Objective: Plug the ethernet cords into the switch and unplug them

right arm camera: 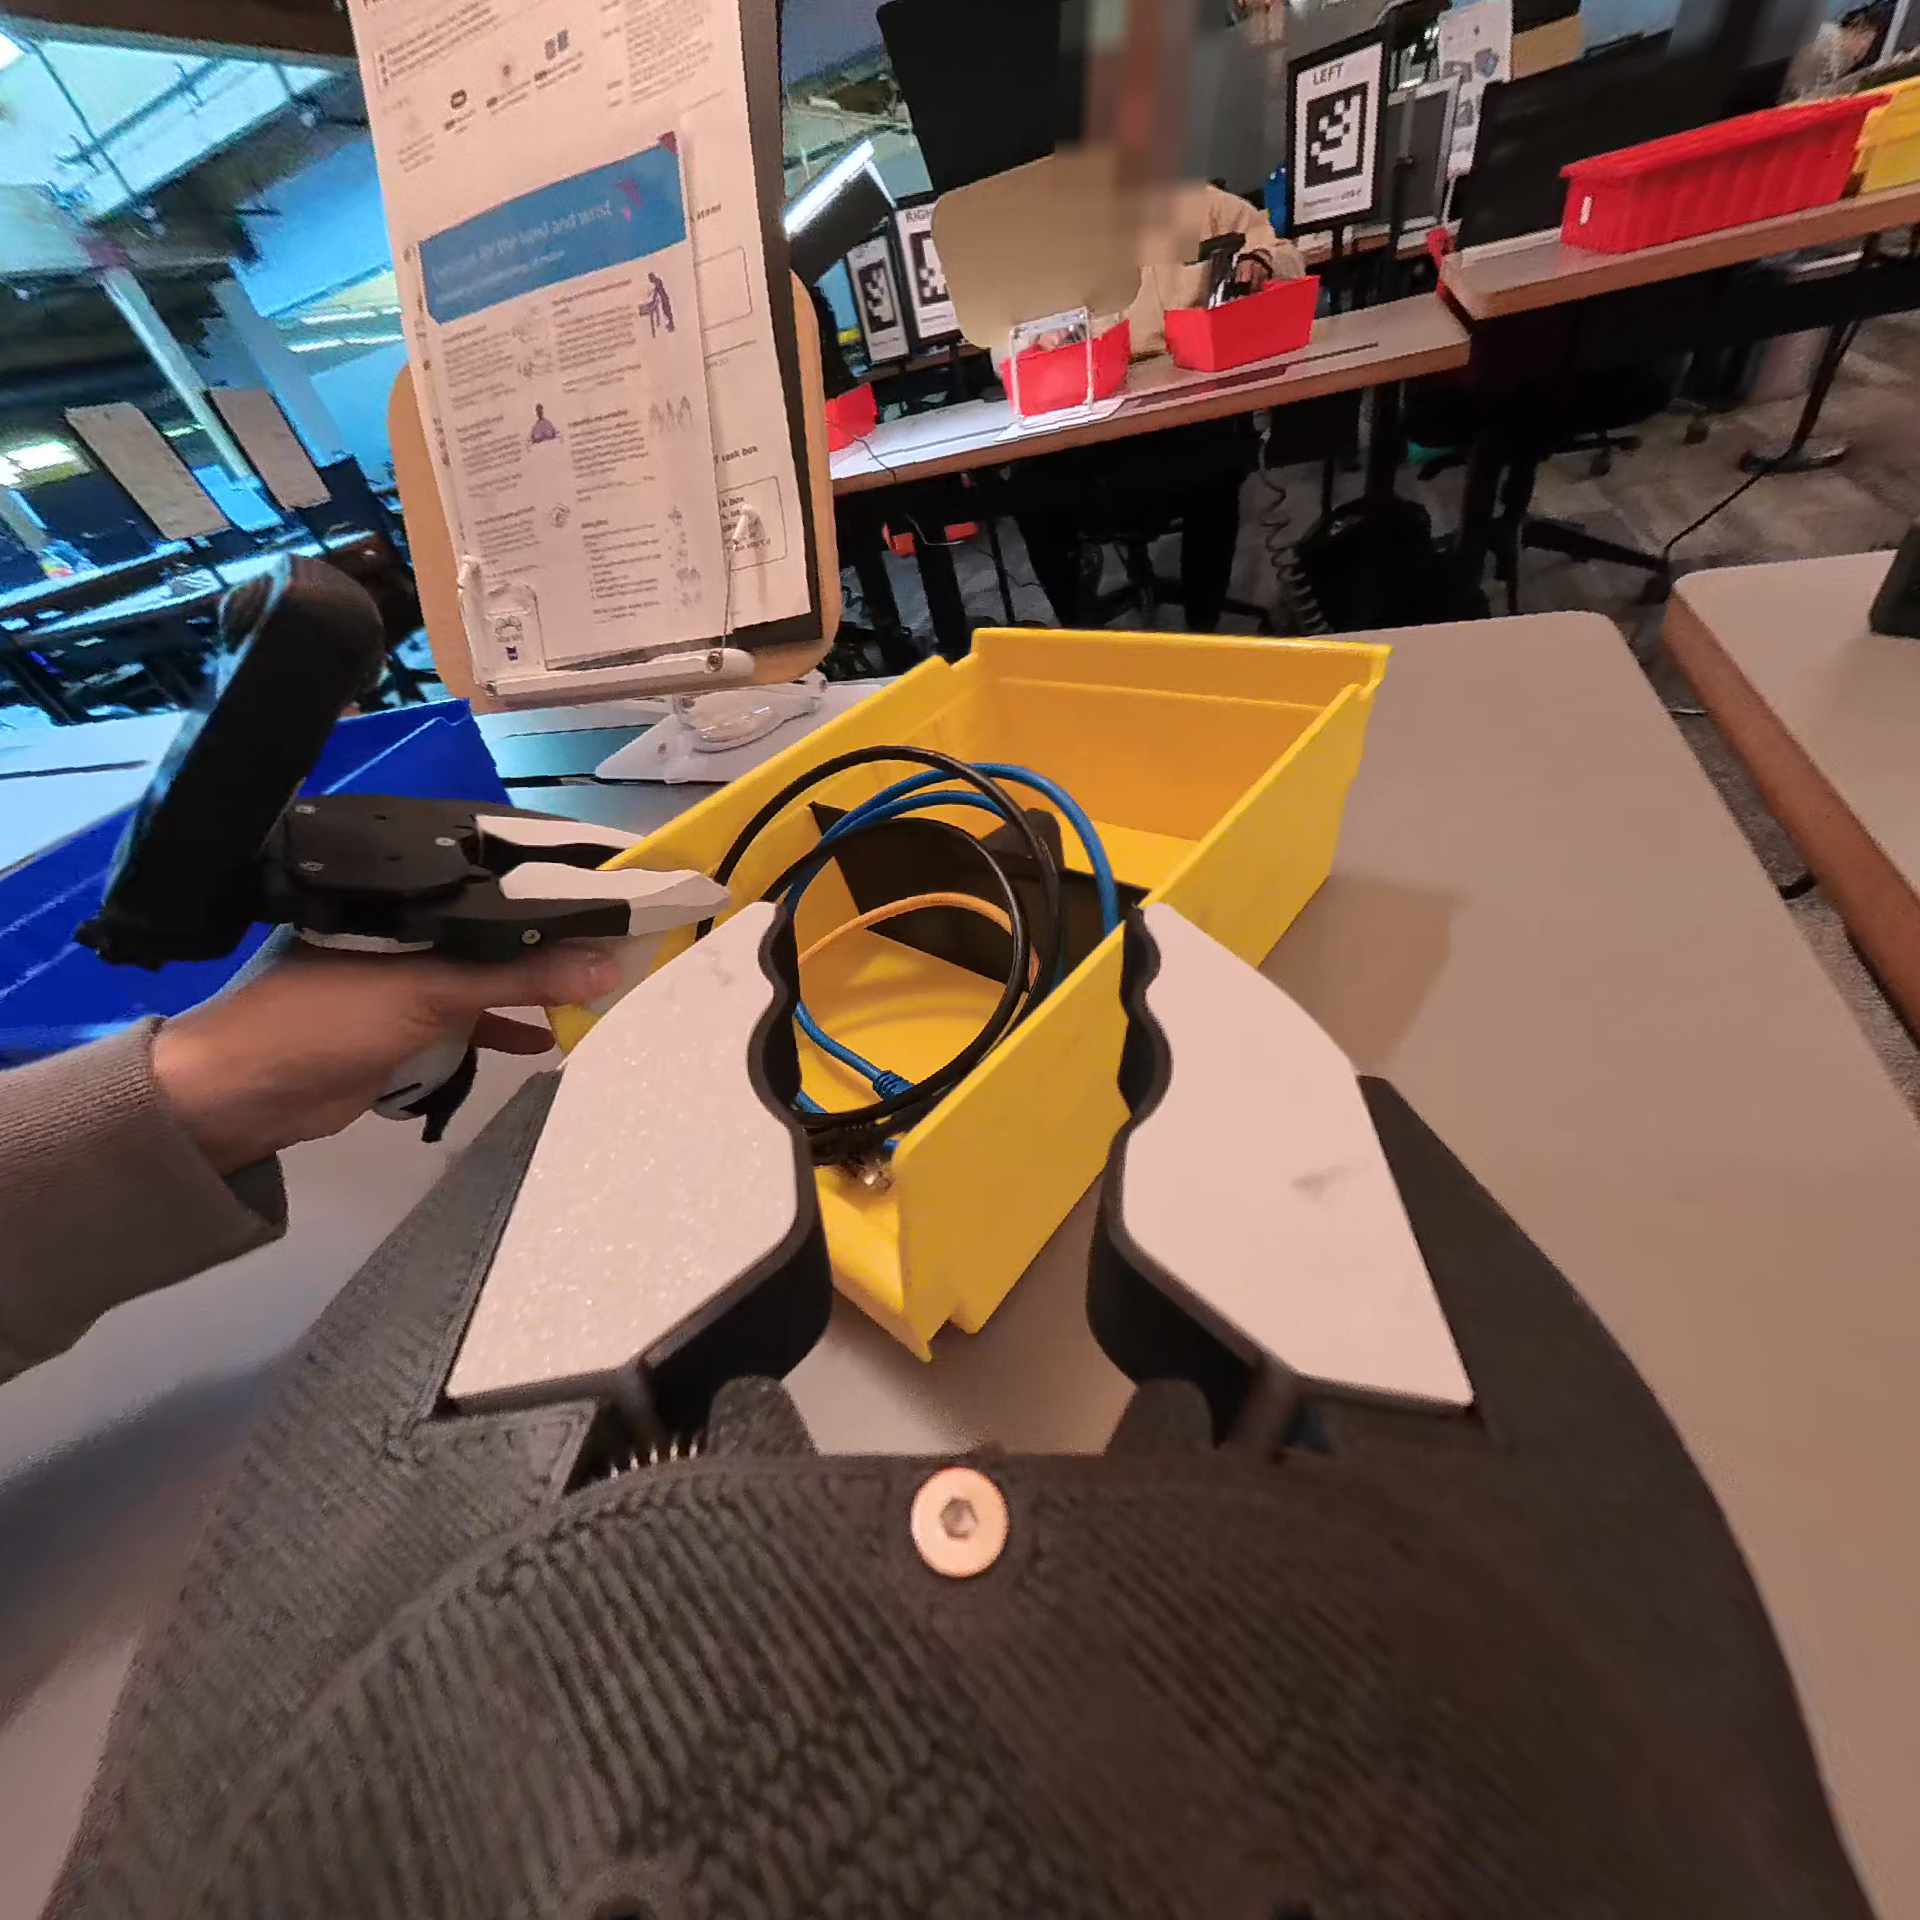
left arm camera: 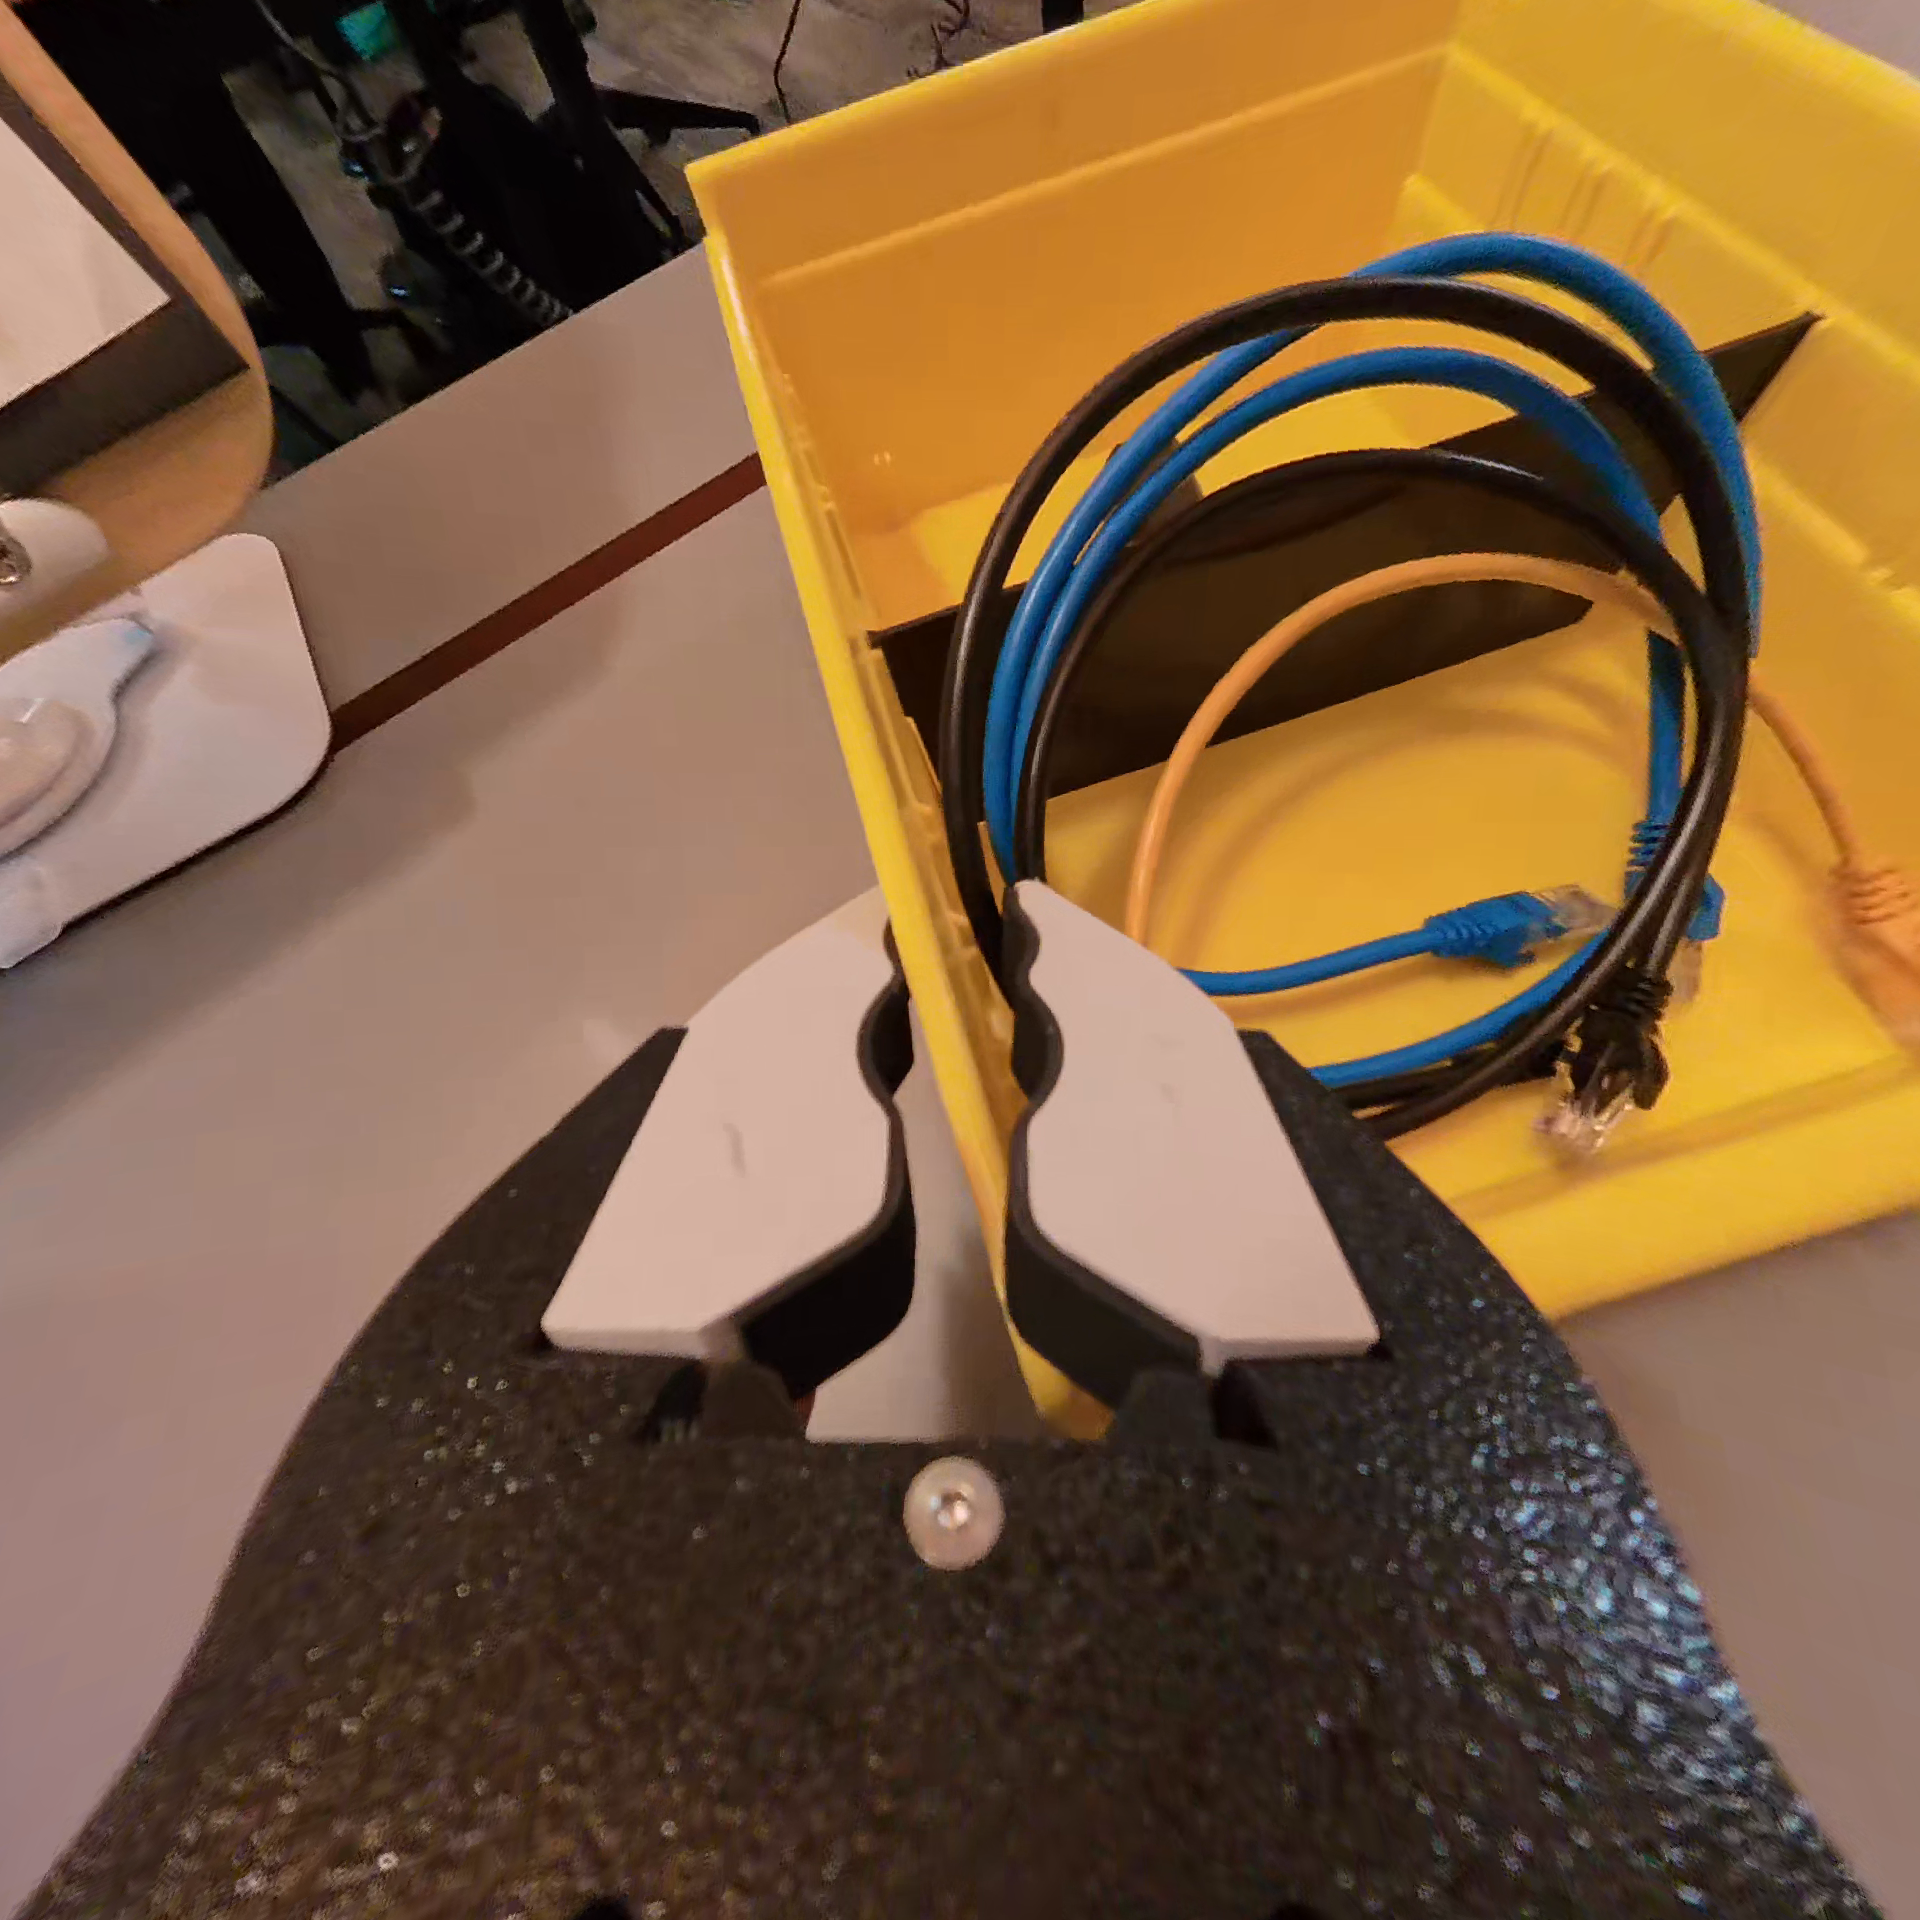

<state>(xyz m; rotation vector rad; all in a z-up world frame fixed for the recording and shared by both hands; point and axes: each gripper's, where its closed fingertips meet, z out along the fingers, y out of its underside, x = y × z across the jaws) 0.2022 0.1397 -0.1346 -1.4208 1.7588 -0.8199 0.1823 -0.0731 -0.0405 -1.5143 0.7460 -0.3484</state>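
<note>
- Left gripper (left arm camera: pixel 951 935) sits at the left wall of the yellow bin (left arm camera: pixel 1091 260), jaws narrowed onto that wall, one finger outside and one inside. Judged purpose: pin or steady the bin so it does not slide while cords are pulled out. The black ethernet cord (left arm camera: pixel 1351 301) runs down just beside the inner finger; whether it is also caught, I cannot tell.
- Blue bin (right arm camera: pixel 395 758) and a document stand (right arm camera: pixel 582 343) sit behind the left gripper on the counter (right arm camera: pixel 1558 935), not in play.
- Inside the yellow bin: blue ethernet cord (left arm camera: pixel 1558 416) and black cord coiled together and standing up against the black divider (left arm camera: pixel 1299 644); orange ethernet cord (left arm camera: pixel 1247 675) looped lower on the bin floor. Plug ends of the blue and black cords lie loose near the front wall, none connected.
- Switch: not visible in either view, so no plugging has started, as I read it.
- Right gripper (right arm camera: pixel 951 925) hangs above the near corner of the bin, jaws wide, holding nothing. Likely lined up to reach in for a cord.
- Risk: tangled coils may lift together.
</note>
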